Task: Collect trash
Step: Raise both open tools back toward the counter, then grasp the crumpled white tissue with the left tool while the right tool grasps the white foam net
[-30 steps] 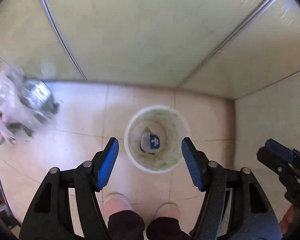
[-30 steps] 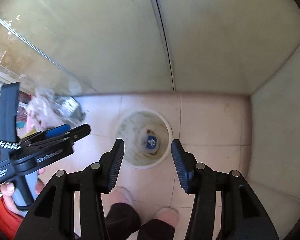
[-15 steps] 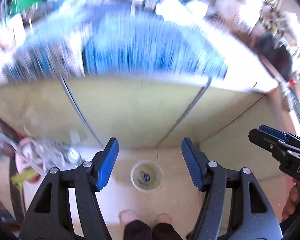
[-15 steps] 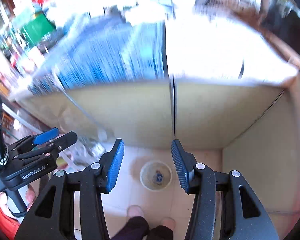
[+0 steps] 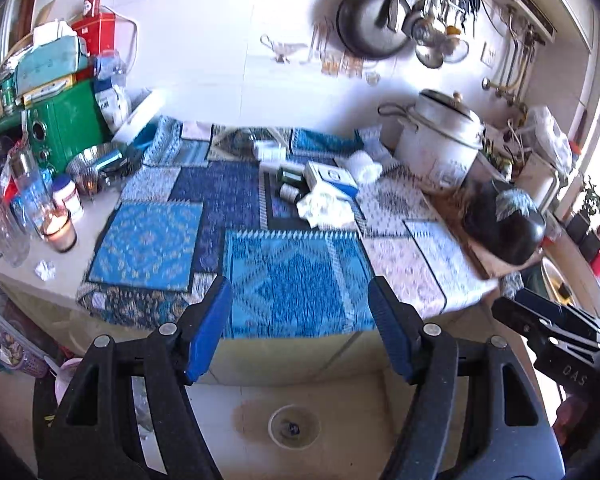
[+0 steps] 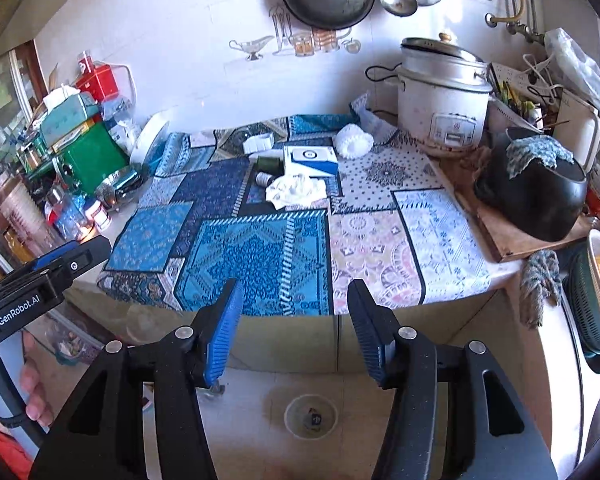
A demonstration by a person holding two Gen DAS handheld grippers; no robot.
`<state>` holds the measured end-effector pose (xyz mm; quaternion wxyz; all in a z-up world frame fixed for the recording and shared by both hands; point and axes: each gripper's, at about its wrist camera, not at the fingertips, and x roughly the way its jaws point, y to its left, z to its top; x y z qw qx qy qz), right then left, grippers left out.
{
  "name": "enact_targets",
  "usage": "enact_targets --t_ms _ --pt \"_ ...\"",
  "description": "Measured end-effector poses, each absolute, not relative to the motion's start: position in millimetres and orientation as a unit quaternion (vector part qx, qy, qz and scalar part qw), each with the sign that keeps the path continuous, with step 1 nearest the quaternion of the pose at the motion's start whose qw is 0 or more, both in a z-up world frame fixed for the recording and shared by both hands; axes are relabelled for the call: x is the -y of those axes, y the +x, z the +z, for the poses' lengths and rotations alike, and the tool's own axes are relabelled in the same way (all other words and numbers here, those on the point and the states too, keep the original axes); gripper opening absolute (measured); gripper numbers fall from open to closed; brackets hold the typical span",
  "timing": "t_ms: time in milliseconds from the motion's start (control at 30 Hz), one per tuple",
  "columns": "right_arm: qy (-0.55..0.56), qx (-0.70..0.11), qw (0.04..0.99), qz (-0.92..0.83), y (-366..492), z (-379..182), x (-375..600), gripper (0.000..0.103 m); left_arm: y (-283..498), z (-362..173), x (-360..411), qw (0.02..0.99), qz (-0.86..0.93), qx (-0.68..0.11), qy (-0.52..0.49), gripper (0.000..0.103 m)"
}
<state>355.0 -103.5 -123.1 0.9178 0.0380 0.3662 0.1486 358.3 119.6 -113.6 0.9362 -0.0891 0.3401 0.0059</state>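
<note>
Blue patchwork cloth (image 5: 284, 248) covers the counter I now face, crowded at the back: a rice cooker (image 5: 440, 140) to the right, a black pot (image 5: 504, 224) on a board, a green tin (image 5: 66, 128) and jars to the left, a lit candle (image 5: 60, 232) near the edge. Mid-cloth lies the trash: a crumpled tissue (image 5: 324, 210) touching a white-and-blue box (image 5: 332, 178), two small bottles (image 5: 290, 184) just beside it, a white cup (image 5: 364, 164) on its side (a small paper scrap (image 5: 45, 270) sits apart by the candle).

A second ago both cameras looked straight down into the bin; they have since swung up, and the bin (image 5: 293, 427) is small on the floor at the cabinet foot, one blue-labelled item inside it.

My left gripper (image 5: 300, 320) hangs wide open and empty, fingers framing the cloth's front edge. My right gripper (image 6: 296, 316) is likewise spread and holds nothing. The tissue pile lies well beyond both sets of jaws, roughly on their centre line, with only bare cloth between.
</note>
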Motion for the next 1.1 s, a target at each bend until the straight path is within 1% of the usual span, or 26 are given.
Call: enact_targets --t_ms 133,233,400,533,667,833,867,900,933,1100 --pt "0.034 -0.347 0.927 0.141 374 -106 108 0.053 385 -90 -119 0.941 0.008 -0.326 -0.084 0.069" --pt "0.033 -0.332 0.932 0.139 392 -98 117 0.059 408 -86 -115 0.946 0.015 -0.316 -0.078 0.074" --pt "0.024 -0.322 0.934 0.153 445 -97 136 0.061 459 -88 -105 0.945 0.038 -0.314 -0.084 0.075" --pt "0.008 -0.332 0.928 0.17 501 -97 152 0.061 515 -98 -93 0.935 0.047 -0.335 -0.105 0.078" --pt "-0.01 -0.347 0.919 0.187 557 -103 169 0.061 574 -125 -82 0.918 0.057 -0.374 -0.121 0.078" --pt "-0.022 -0.378 0.902 0.207 631 -127 182 0.061 634 -172 -75 0.894 0.1 -0.414 -0.138 0.078" --pt "-0.022 -0.387 0.898 0.207 646 -133 183 0.062 644 -182 -73 0.889 0.103 -0.425 -0.138 0.078" --pt "-0.021 -0.396 0.894 0.208 660 -139 183 0.067 653 -192 -71 0.883 0.109 -0.436 -0.137 0.078" --pt "-0.019 -0.407 0.889 0.209 674 -146 182 0.069 662 -202 -70 0.876 0.113 -0.448 -0.137 0.078" --pt "-0.013 -0.442 0.872 0.21 735 -176 172 0.07 695 -249 -68 0.848 0.117 -0.495 -0.15 0.078"
